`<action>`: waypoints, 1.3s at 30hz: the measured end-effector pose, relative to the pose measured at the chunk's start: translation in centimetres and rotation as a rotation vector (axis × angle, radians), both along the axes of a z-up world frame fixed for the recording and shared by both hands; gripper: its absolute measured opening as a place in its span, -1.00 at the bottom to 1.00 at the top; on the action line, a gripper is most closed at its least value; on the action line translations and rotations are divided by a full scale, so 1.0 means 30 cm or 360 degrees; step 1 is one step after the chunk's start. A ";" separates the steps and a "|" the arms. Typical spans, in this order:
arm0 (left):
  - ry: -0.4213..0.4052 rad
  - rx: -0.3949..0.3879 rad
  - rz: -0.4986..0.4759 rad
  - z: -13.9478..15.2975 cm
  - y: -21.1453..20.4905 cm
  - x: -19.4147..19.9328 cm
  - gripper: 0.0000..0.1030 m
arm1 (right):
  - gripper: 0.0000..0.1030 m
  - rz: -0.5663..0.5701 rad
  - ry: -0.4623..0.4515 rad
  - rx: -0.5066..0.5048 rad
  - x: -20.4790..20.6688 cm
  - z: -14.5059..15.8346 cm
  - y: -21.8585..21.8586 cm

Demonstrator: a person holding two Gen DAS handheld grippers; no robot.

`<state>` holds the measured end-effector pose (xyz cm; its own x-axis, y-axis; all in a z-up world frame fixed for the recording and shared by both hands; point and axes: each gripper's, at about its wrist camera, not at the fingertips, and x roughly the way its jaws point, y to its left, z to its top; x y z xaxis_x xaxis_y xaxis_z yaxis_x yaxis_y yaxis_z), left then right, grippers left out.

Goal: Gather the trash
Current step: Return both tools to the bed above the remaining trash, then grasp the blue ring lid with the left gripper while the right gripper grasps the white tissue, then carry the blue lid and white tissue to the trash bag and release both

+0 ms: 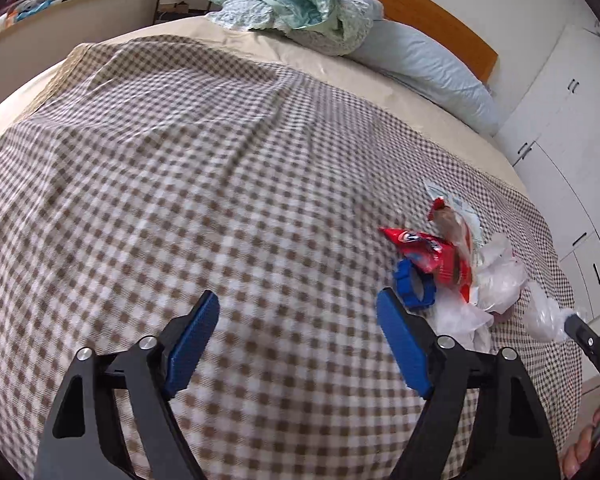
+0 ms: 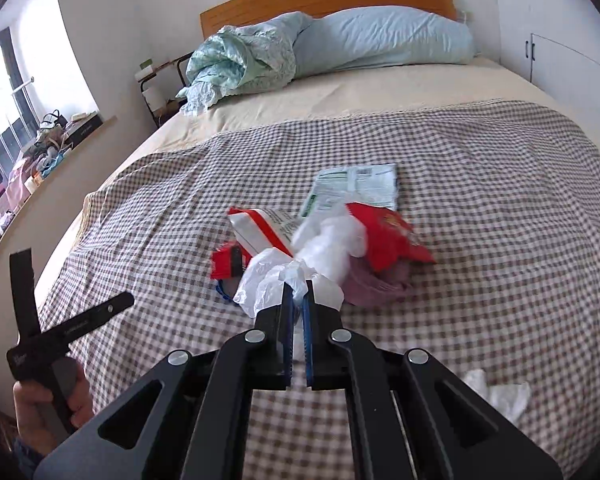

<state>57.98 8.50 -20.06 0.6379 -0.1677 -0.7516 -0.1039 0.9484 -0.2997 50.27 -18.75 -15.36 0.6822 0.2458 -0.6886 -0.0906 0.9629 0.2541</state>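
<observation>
Pinching a white plastic bag (image 2: 284,280) at the near edge of the trash pile on the bed (image 2: 500,200), the right hand-held gripper (image 2: 298,292) is clamped tight while the left hand-held gripper (image 1: 296,320) hangs apart beside the wrappers (image 1: 432,252), so lifting the bag clear looks next.

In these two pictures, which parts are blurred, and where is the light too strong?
Left wrist view: the checked blanket is smeared by motion blur, and the red wrapper looks soft. Right wrist view: mostly sharper, though the white plastic bag is blurred; the window at left is blown out. Both views bend straight lines, fisheye style.
</observation>
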 end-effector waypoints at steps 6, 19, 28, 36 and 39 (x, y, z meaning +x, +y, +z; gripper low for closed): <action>0.0158 0.0126 -0.0236 -0.063 -0.222 0.154 -0.01 | -0.92 -0.0150 -0.0009 0.0026 -0.248 0.025 -0.217; 0.0106 0.0155 -0.0192 -0.032 -0.218 0.143 -0.92 | -0.92 -0.0254 0.0084 0.0163 -0.453 -0.004 -0.365; 0.0078 -0.0235 -0.0203 0.145 -0.092 -0.222 -0.92 | -0.92 -0.0352 -0.0021 0.0132 -0.726 0.109 -0.535; 0.0009 -0.0258 -0.0612 0.271 -0.479 -0.534 -0.92 | -0.92 -0.0582 -0.0002 0.0075 -1.091 0.082 -0.813; -0.0048 -0.0206 -0.0814 0.320 -0.666 -0.639 -0.92 | -0.92 -0.0615 0.0094 -0.0002 -1.213 0.015 -0.883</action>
